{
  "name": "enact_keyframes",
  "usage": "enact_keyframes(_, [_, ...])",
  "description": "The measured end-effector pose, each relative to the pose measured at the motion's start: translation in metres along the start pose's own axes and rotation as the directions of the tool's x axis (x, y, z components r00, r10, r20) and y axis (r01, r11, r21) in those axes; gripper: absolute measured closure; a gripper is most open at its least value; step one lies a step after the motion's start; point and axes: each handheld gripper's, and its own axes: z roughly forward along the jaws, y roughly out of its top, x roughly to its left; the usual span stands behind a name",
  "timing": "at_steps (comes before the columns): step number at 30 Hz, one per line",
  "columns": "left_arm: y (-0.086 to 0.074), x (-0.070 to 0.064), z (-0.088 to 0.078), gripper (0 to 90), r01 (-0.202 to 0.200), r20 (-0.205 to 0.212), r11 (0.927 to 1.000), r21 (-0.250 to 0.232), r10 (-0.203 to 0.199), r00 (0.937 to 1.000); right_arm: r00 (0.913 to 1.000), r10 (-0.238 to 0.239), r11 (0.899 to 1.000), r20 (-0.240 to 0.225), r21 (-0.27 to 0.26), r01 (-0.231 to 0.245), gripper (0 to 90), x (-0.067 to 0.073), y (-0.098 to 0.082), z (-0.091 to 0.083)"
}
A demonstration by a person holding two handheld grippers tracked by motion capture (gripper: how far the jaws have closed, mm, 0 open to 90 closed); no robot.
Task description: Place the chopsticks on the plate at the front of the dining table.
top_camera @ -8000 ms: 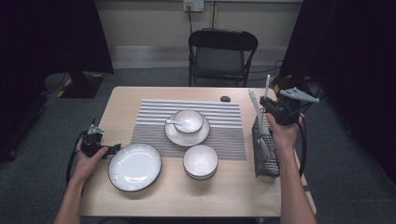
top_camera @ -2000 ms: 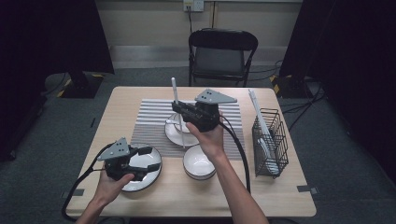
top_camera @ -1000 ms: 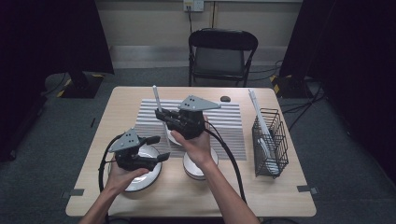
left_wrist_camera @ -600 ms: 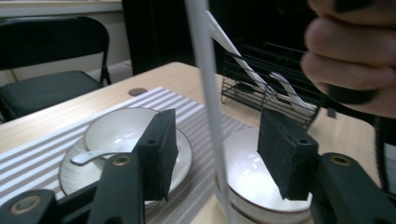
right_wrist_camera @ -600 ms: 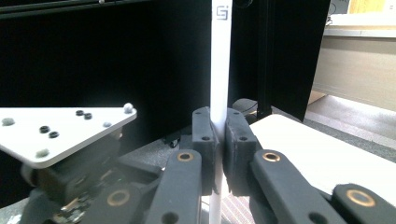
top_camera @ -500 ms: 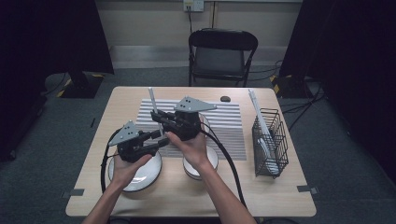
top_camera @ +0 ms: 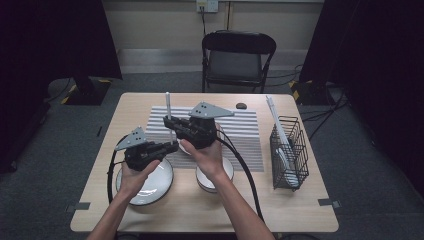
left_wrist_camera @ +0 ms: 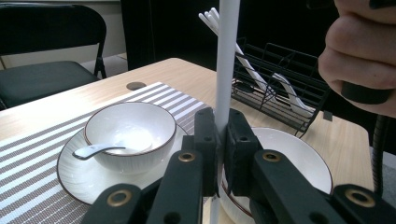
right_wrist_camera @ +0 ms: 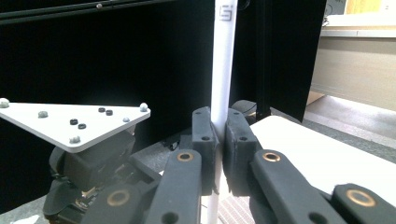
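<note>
Both tongs clamp one upright white stick (top_camera: 169, 116). Right tongs (top_camera: 171, 127) grip it higher up. Left tongs (top_camera: 173, 146) grip it just below, their jaws having just been closing onto it, stick now between the pads. In the left gripper view the stick (left_wrist_camera: 226, 60) rises straight from the pads. Beyond the left tongs: small bowl (left_wrist_camera: 131, 129) with a spoon (left_wrist_camera: 100, 149), on a saucer (left_wrist_camera: 79, 179), striped mat (left_wrist_camera: 23, 161) beneath. Wire rack (top_camera: 290, 151) well off to the right on the surface (top_camera: 210, 210).

Black tongs (top_camera: 170, 134) — brass rivets, grey three-cornered plates, black cables
</note>
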Motion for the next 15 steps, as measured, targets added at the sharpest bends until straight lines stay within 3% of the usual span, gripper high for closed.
enact_keyframes(4, [-0.0009, 0.0009, 0.0021, 85.2, 0.000, 0.005, 0.9998, 0.018, 0.000, 1.0000, 1.0000, 0.000, 1.000, 0.002, 0.002, 0.000, 84.7, -0.0005, 0.0002, -0.0001])
enact_keyframes(6, [-0.0028, 0.0035, 0.0030, 85.0, -0.018, -0.005, 0.9995, 0.027, 0.019, 0.9998, 1.0000, 0.001, 1.000, 0.005, 0.002, -0.001, 84.7, -0.0014, 0.0002, 0.0001])
enact_keyframes(7, [-0.0039, 0.0040, 0.0034, 84.9, 0.003, 0.004, 0.9998, 0.022, -0.003, 1.0000, 0.9999, 0.004, 1.000, 0.010, 0.000, -0.004, 84.7, -0.0022, 0.0004, 0.0003])
enact_keyframes(11, [-0.0061, 0.0063, 0.0038, 84.4, 0.009, 0.008, 0.9994, 0.032, -0.009, 0.9999, 0.9999, 0.003, 1.000, 0.011, 0.006, -0.003, 84.7, -0.0027, -0.0005, 0.0015])
enact_keyframes(15, [-0.0058, 0.0041, 0.0046, 85.5, -0.007, 0.019, 0.9988, 0.048, 0.006, 0.9998, 0.9999, 0.006, 1.000, 0.009, 0.006, -0.007, 83.6, -0.0043, -0.0019, 0.0021])
